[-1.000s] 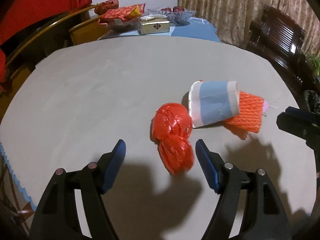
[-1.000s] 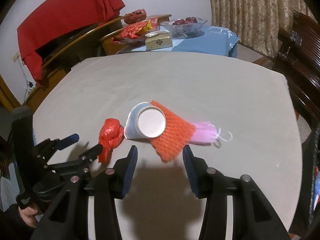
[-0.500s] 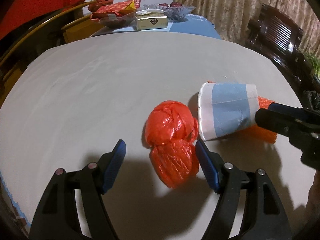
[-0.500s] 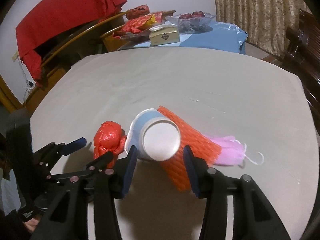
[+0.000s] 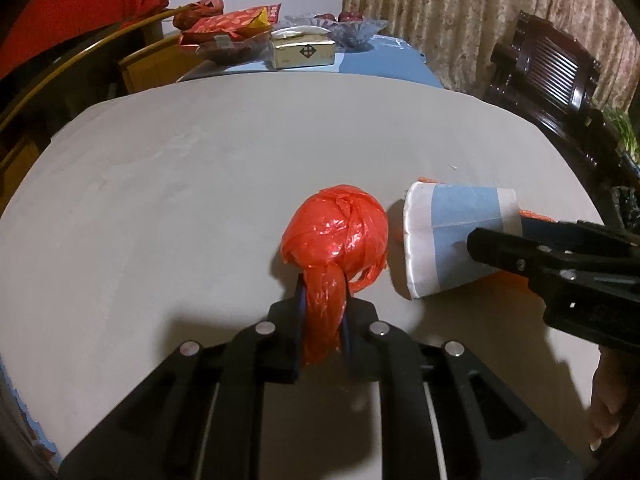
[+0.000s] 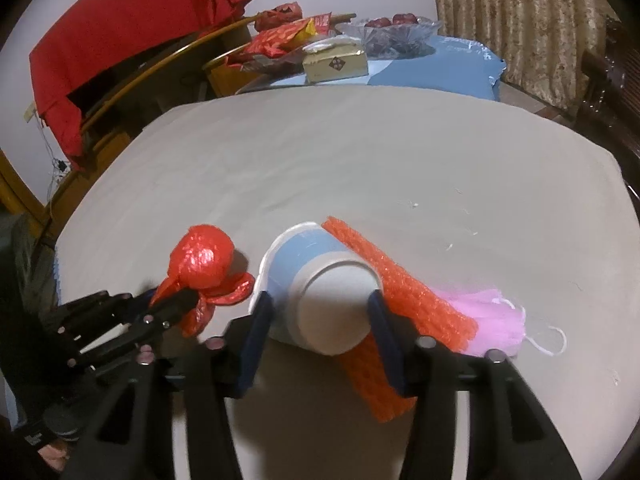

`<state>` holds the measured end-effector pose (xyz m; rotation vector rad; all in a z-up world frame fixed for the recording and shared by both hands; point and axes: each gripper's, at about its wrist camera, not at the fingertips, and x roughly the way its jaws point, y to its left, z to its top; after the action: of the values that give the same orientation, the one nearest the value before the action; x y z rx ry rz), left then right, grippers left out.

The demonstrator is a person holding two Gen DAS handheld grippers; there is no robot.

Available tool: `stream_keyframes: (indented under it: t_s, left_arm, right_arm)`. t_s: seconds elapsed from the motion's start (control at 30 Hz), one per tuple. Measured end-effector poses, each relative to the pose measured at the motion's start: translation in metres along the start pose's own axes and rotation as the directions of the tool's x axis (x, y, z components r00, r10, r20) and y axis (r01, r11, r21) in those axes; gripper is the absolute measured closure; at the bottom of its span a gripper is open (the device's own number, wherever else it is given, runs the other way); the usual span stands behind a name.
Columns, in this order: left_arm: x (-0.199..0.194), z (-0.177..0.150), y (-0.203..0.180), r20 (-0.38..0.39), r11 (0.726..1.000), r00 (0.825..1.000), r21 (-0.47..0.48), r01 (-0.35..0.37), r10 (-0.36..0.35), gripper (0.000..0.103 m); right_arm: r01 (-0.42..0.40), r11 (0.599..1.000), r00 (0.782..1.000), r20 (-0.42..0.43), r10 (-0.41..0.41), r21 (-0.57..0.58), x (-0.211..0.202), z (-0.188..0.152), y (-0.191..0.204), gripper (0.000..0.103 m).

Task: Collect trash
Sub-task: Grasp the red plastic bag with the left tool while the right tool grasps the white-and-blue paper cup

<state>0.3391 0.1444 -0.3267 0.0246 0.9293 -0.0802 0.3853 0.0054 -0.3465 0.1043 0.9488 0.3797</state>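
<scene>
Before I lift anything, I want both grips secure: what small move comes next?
Probably close the right gripper a little more on the paper cup: its jaws have just been closing around the cup's base, though firm contact isn't clear. The left gripper already pinches the red plastic bag by its tail.

Left gripper (image 5: 323, 300) jaws just closed, pinching tail of red bag (image 5: 335, 236) on table (image 5: 160, 200). Cup (image 5: 452, 236) on side just right; right gripper (image 5: 500, 252) against cup's base end.
</scene>
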Motion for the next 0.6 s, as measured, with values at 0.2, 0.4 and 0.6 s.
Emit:
stream_keyframes:
  t_s: [0.2, 0.4, 0.6]
  left_arm:
    - [-0.008, 0.0, 0.002, 0.009, 1.0, 1.0, -0.015, -0.005, 0.005, 0.09]
    - [-0.019, 0.001, -0.001, 0.023, 1.0, 1.0, -0.015, -0.009, 0.009, 0.09]
    - [-0.037, 0.005, -0.007, 0.047, 1.0, 0.999, -0.014, -0.01, 0.01, 0.09]
  right_arm:
    - [-0.031, 0.999, 0.999, 0.007, 0.031, -0.026, -0.009, -0.001, 0.005, 0.085]
    - [-0.045, 0.999, 0.999, 0.021, 0.046, -0.022, -0.021, -0.003, 0.001, 0.087]
    - [-0.046, 0.999, 0.998, 0.051, 0.046, -0.006, -0.044, 0.001, -0.005, 0.087]
